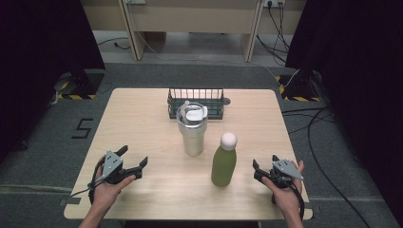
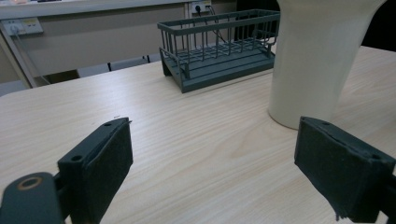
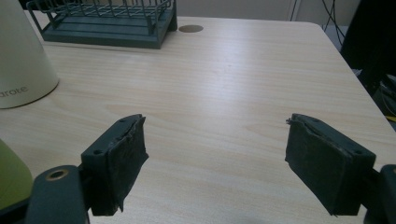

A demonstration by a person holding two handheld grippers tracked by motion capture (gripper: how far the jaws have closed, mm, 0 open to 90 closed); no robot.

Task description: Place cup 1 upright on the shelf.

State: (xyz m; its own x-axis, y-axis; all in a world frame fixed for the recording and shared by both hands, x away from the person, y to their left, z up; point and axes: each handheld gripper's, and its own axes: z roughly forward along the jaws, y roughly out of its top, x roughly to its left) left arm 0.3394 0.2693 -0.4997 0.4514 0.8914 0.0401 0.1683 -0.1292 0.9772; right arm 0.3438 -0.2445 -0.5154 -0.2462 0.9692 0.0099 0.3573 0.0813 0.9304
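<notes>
Two grippers, left gripper and right gripper, rest on the counter with jaws wide open (holding nothing). Between them stand a green bottle and a steel tumbler.

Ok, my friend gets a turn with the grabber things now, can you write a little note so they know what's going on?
Left gripper: open, holding nothing, low over the table's near left part.
Right gripper: open, holding nothing, near the right edge, close to the green bottle.
Things: the green bottle with its pale round cap stands upright in front, right of centre. The cream tumbler with a clear lid stands upright behind it, towards the left. The dark wire basket sits at the far edge, with nothing showing inside it.
Done: nothing looks handled yet.
Left: everything; both drink containers are untouched, the bottle nearest the right gripper.
</notes>
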